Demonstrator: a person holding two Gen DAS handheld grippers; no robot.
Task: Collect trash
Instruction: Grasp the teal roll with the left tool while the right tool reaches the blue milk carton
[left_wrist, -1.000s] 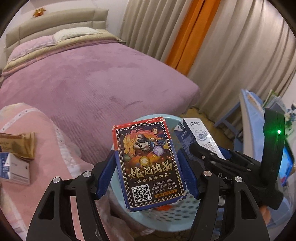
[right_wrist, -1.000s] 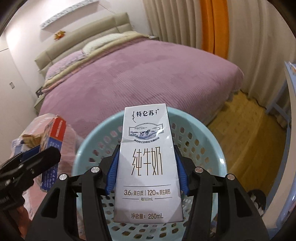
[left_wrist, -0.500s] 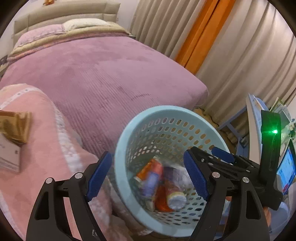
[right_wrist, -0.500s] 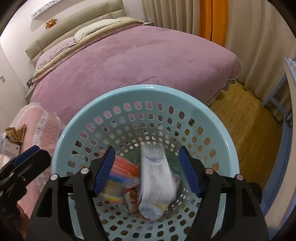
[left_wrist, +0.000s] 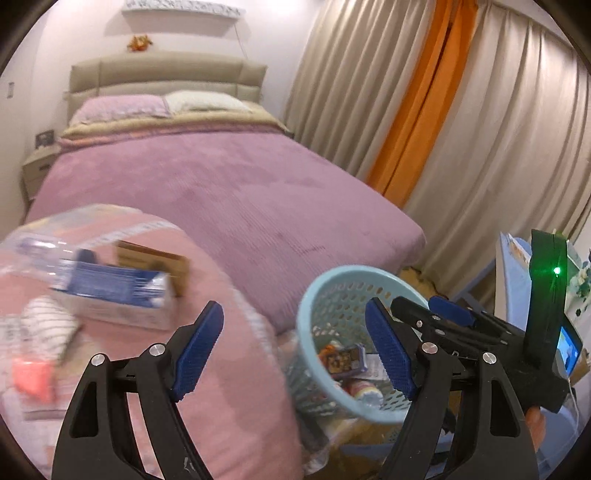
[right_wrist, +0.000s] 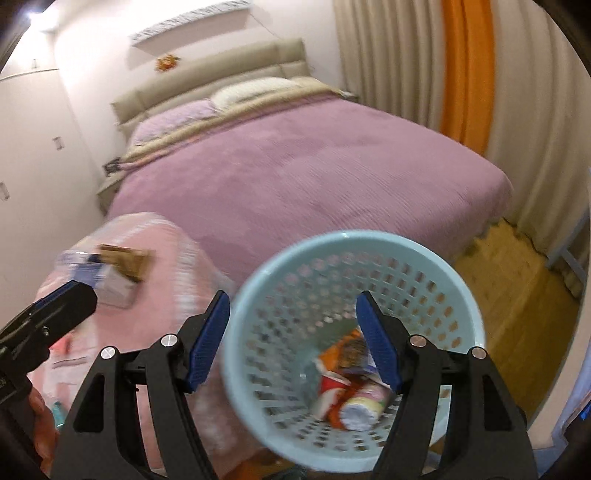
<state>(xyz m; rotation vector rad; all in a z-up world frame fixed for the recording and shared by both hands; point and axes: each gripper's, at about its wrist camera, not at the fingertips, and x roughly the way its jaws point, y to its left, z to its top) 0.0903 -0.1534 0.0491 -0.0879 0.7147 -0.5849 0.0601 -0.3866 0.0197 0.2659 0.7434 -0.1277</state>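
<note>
A light blue perforated basket (right_wrist: 354, 243) stands on the floor by the bed and holds several pieces of trash (right_wrist: 351, 387), among them the card box (left_wrist: 345, 360). My right gripper (right_wrist: 293, 338) hangs open above the basket's rim with nothing between its blue pads. My left gripper (left_wrist: 295, 349) is open and empty too, left of the basket (left_wrist: 321, 280), over a pink quilt (left_wrist: 229, 387). On the quilt lie a blue-and-white box (left_wrist: 114, 295), a brown packet (left_wrist: 155, 260) and a clear plastic bottle (left_wrist: 26, 254), all blurred. The right gripper (left_wrist: 443, 314) shows at the right of the left wrist view.
A purple bed (right_wrist: 295, 166) fills the background, with beige and orange curtains (left_wrist: 417, 122) to the right. A wooden floor (right_wrist: 517, 288) lies right of the basket. A blue stand (left_wrist: 513, 280) with a lit screen is at the far right. A red-pink item (left_wrist: 31, 380) lies on the quilt.
Both grippers opened and dropped the card box and the milk carton into the basket. Both have since lifted and swung left, bringing the quilt's litter into view.
</note>
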